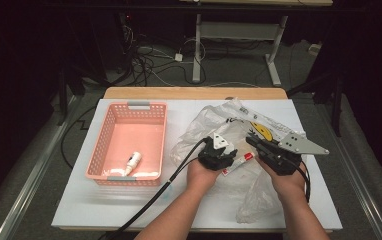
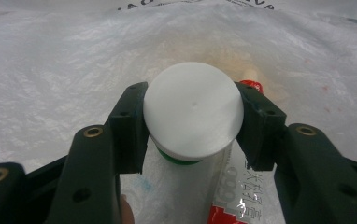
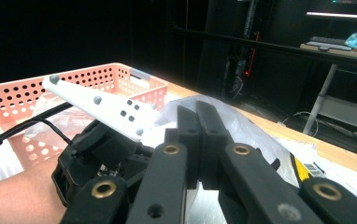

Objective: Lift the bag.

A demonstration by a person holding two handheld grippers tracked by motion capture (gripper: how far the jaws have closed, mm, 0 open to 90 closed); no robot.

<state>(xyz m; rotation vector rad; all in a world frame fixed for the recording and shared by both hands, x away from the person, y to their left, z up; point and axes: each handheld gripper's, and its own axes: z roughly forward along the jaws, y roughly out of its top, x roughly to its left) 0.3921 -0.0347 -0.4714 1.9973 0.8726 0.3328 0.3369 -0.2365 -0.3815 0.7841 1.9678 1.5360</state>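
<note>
My left gripper [image 1: 229, 153] is over the crumpled clear plastic bag [image 1: 210, 120] at the middle of the table. In the left gripper view its jaws [image 2: 193, 100] are shut on the sides of a round white cap [image 2: 193, 109] with a green body under it. A red and white tube [image 2: 242, 196] lies on the bag [image 2: 74, 60] just beneath, also seen as the tube [image 1: 241, 160] between both hands. My right gripper [image 1: 252, 142] rests on the bag to the right, with its jaws [image 3: 197, 114] pressed together. Whether a fold of bag [image 3: 246, 126] is pinched there, I cannot tell.
A pink perforated basket [image 1: 139, 106] stands at the left on the white board [image 1: 129, 205], with a small white bottle [image 1: 134, 161] lying inside. The basket [image 3: 88, 77] is beyond the left gripper [image 3: 97, 154] in the right gripper view. Cables trail toward the front edge.
</note>
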